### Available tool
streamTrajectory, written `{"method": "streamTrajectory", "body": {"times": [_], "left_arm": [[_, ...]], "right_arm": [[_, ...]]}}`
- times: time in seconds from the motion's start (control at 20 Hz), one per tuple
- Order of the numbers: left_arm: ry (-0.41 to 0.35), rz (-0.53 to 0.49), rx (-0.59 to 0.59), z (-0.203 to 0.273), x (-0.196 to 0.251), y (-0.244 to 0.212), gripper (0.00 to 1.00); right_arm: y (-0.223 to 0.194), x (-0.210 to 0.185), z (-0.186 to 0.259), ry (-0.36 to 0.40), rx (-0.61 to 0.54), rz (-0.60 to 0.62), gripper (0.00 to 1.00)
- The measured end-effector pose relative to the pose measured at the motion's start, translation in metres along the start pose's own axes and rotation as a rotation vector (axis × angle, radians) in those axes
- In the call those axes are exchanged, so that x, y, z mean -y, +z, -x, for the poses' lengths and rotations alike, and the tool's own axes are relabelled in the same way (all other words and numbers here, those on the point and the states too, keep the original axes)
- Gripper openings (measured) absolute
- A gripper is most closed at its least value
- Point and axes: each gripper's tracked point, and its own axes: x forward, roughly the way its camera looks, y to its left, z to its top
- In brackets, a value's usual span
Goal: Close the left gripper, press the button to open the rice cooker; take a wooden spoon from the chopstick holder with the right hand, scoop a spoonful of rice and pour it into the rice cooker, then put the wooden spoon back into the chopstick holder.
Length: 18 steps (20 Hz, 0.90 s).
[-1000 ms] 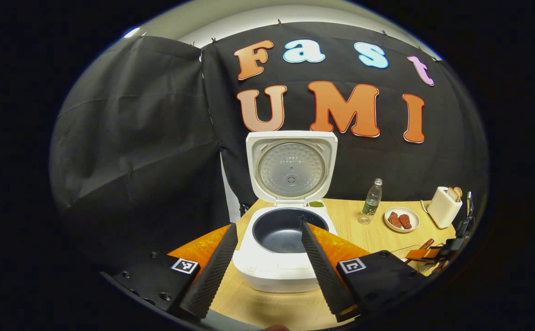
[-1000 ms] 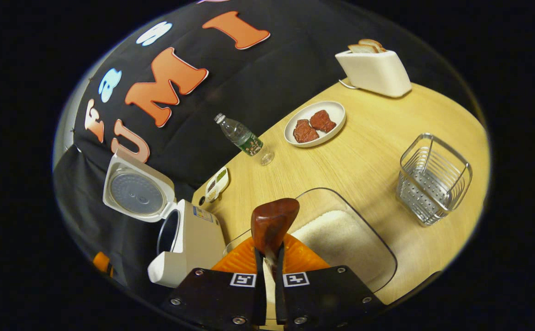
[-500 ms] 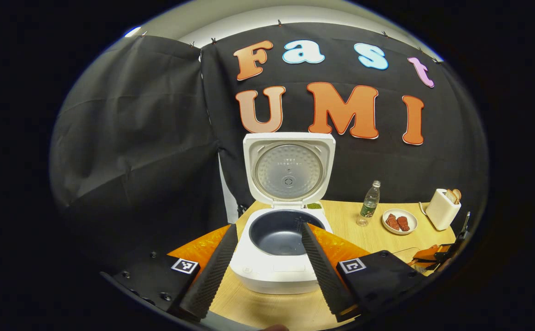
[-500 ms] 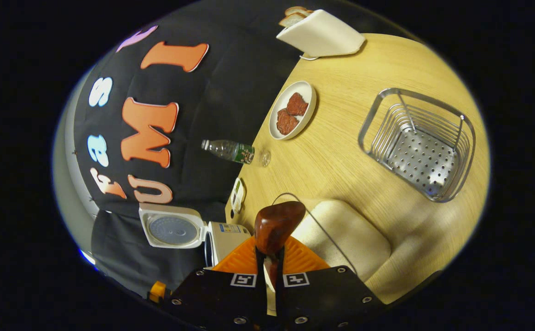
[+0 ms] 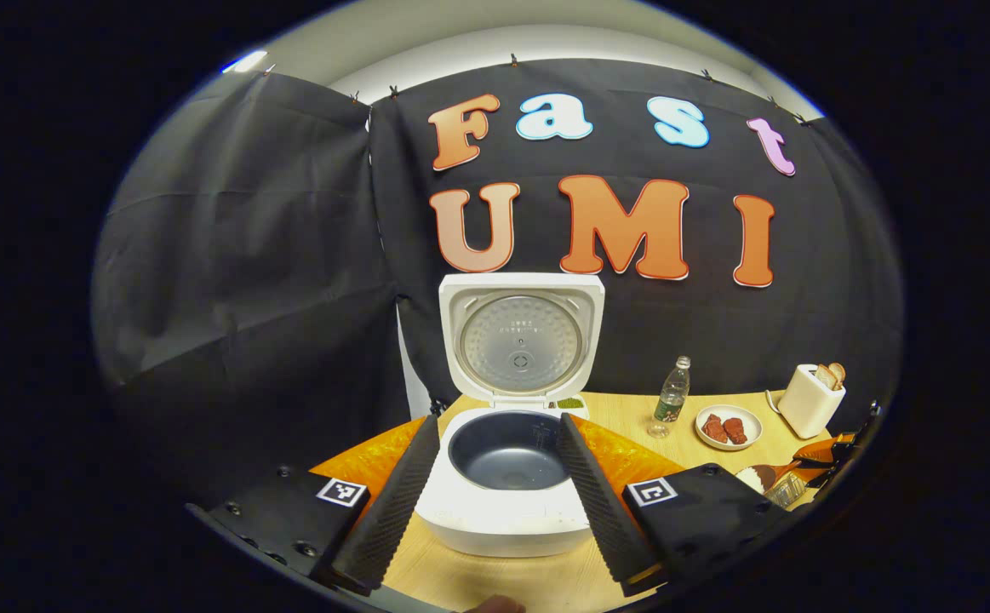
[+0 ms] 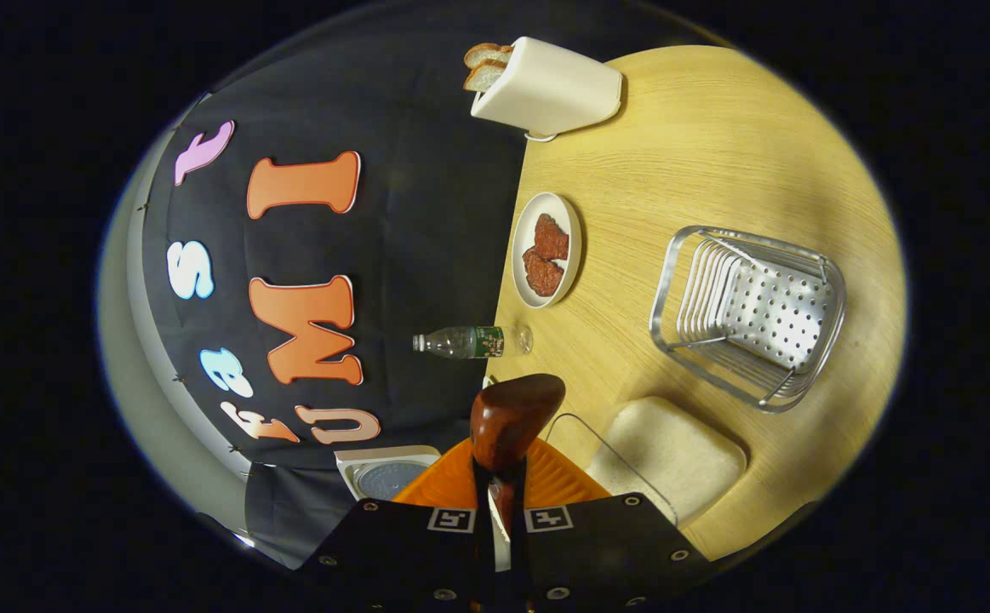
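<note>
Holding the wooden spoon [image 6: 513, 419] in my right jaws [image 6: 501, 502], I am getting ready to scoop rice. These jaws are squeezed tight on the spoon's handle, one on each side, and the dark bowl of the spoon is sticking out in front of them. The rice [image 6: 673, 455] is lying in a clear tray [image 6: 622, 464] just past the spoon, a little to the right. To scoop well, I think I am needing to tip the spoon bowl down, push it low into the rice, then lift it flat so nothing is spilling.

My left jaws [image 5: 495, 498] are standing wide open and holding nothing. Between them I am seeing the rice cooker [image 5: 507, 485] sitting on the surface [image 5: 631, 413], near me. Its lid [image 5: 520, 336] is standing up, so the dark pot inside is ready for rice.

The chopstick holder [image 6: 750, 311], a shiny wire basket, is waiting on the surface to the right of the tray, with no spoon in it. I am thinking I should carry the spoon slowly and level across to the cooker.
</note>
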Motion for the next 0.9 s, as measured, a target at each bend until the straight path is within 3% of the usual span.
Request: {"method": "streamTrajectory", "body": {"times": [0.5, 0.75, 0.9], "left_arm": [[0.103, -0.028, 0.065, 0.018, -0.062, 0.005, 0.96], [0.179, -0.073, 0.085, 0.026, -0.098, 0.009, 0.96], [0.206, -0.071, 0.076, 0.028, -0.111, 0.004, 0.96]], "right_arm": [[-0.085, -0.109, -0.079, 0.091, -0.153, 0.014, 0.07], [-0.150, -0.145, -0.133, 0.101, -0.250, 0.100, 0.07], [-0.180, -0.157, -0.166, 0.093, -0.271, 0.220, 0.07]]}}
